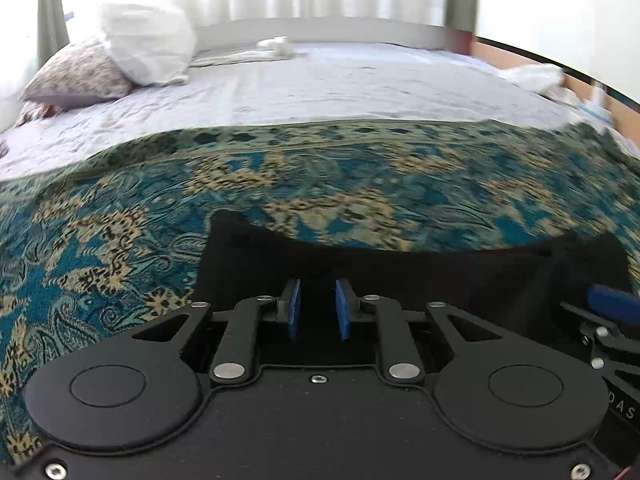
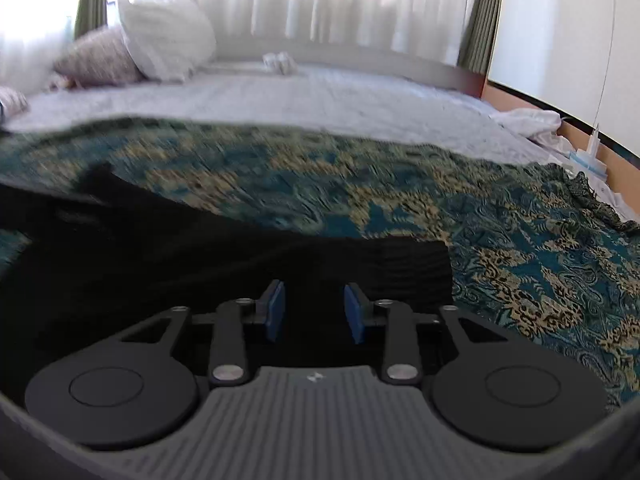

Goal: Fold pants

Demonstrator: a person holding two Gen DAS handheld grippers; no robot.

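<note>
The pants [image 1: 400,276] are black, soft and matte, showing almost no detail beyond faint folds. They lie on a patterned teal and tan throw [image 1: 280,184] spread over the near part of a bed [image 1: 340,84], in the lower middle of both frames.

In the left wrist view their far edge sags in a shallow curve between two raised corners, one at centre left and one at right. The left gripper [image 1: 318,308] sits low over the black cloth, its blue fingers [image 1: 295,308] drawn close with a narrow gap; dark cloth fills that gap, but whether the pads pinch it I cannot tell. At the right edge of this view a blue pad and black linkage of the right gripper [image 1: 612,300] show beside the pants.

The right wrist view shows the pants [image 2: 200,264] stretching away to the left edge of the frame, with a squared corner at centre right. The right gripper [image 2: 315,312] has its fingers [image 2: 276,312] apart with a clear gap, not pressing the cloth beneath. Only this view shows a thin white cable and a blue and white item [image 2: 592,156] at the bed's right side.

Both views show pillows [image 1: 148,44] at upper left, white curtains [image 2: 320,4] behind, and crumpled white cloth [image 2: 532,120] at the right.
</note>
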